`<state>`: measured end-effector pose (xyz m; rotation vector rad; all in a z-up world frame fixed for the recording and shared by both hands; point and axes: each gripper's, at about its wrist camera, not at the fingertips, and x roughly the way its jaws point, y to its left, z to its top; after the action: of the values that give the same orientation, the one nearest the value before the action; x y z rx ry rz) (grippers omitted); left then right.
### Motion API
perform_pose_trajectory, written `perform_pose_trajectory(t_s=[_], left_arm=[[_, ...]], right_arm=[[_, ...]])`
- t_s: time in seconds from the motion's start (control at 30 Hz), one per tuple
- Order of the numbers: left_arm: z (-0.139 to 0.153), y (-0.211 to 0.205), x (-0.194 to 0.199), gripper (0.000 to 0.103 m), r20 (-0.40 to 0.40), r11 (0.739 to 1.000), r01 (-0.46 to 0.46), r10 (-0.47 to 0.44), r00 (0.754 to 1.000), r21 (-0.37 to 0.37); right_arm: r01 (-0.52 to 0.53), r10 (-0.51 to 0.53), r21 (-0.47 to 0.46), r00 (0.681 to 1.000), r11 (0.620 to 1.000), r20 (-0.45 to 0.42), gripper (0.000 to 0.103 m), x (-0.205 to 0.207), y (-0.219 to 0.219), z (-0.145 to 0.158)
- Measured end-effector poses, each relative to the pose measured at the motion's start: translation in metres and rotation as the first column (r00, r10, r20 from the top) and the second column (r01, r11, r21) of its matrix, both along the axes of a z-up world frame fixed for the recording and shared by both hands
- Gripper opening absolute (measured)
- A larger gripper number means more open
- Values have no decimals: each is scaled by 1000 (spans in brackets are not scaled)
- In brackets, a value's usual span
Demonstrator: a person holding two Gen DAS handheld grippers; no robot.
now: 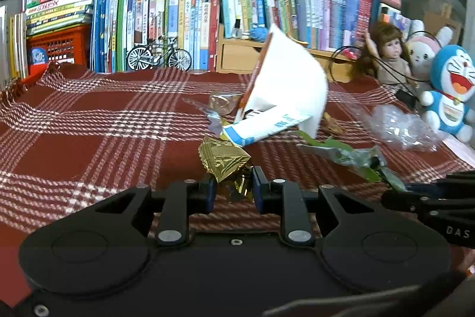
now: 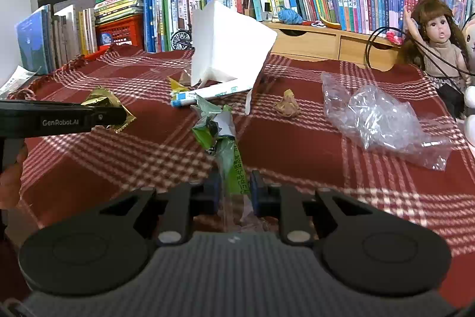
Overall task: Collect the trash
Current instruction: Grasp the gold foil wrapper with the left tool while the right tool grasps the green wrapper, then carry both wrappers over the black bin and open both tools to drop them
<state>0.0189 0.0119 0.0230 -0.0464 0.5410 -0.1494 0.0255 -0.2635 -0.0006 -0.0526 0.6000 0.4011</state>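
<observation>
My left gripper (image 1: 233,188) is shut on a crumpled gold foil wrapper (image 1: 225,161), lifted a little above the red plaid cloth (image 1: 89,138). In the right wrist view the same gripper (image 2: 118,113) reaches in from the left with the gold wrapper (image 2: 102,100) sticking out of its tip. My right gripper (image 2: 235,187) is shut on a green plastic wrapper (image 2: 228,156) that stretches forward from its pads. In the left wrist view that green wrapper (image 1: 353,158) leads to the right gripper's fingers (image 1: 415,193) at the right edge.
More litter lies on the cloth: a white folded paper carton (image 2: 225,49), a blue-and-white tube pack (image 2: 207,94), a crumpled brown scrap (image 2: 287,104), and a clear plastic bag (image 2: 377,118). Books, a red crate (image 2: 120,30), a toy bicycle (image 1: 158,55), a doll (image 2: 438,46) and plush toys (image 1: 451,91) line the back and right.
</observation>
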Motion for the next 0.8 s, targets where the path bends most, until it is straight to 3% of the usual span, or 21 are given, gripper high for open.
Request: perform_pose_trajectory(t_s=[0.47, 0.8], left_arm=[[11, -10, -92, 23, 31, 998, 65, -64, 997, -12], [5, -19, -157, 23, 20, 996, 89, -88, 996, -32]], right_arm=[[-38, 38, 18, 999, 999, 2, 25, -74, 2, 10], [-85, 87, 38, 995, 996, -53, 25, -134, 1, 2]])
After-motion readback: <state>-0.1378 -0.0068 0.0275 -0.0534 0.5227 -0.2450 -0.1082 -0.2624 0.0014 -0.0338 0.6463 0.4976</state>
